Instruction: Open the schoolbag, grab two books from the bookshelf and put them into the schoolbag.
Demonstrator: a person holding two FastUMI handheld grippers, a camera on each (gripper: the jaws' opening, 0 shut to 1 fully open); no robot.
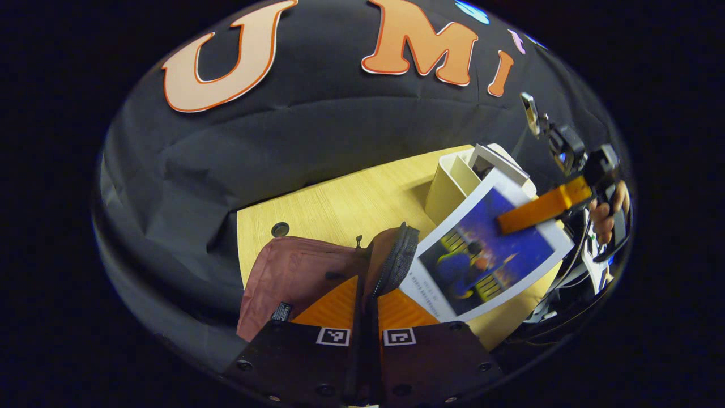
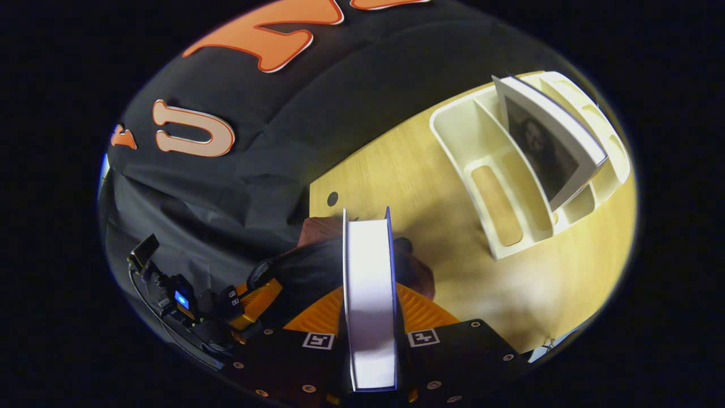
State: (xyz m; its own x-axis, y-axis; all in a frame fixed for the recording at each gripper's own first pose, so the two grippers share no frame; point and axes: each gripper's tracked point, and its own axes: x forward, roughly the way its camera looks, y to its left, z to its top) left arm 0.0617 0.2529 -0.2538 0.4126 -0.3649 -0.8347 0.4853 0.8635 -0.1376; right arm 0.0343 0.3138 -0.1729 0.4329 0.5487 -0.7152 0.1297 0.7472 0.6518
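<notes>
My left gripper (image 1: 365,303) is shut on the dark zipped edge of the schoolbag's flap (image 1: 393,258) and holds it up. The pinkish-brown schoolbag (image 1: 294,275) lies on the wooden table (image 1: 351,204). A book with a blue picture cover (image 1: 487,249) hangs tilted just right of the flap, with one right-gripper finger (image 1: 538,209) across its top. In the right gripper view this book (image 2: 368,294) is edge-on between the fingers of my right gripper (image 2: 369,309), above the schoolbag (image 2: 320,229). A second book (image 2: 544,147) leans in the white bookshelf (image 2: 481,136).
The bookshelf (image 1: 453,181) stands at the table's far right, with a low tray compartment in front. A round cable hole (image 1: 280,229) sits near the table's back left corner. A hand (image 1: 603,218) holds the right gripper. The left gripper's body (image 2: 249,300) shows beside the bag.
</notes>
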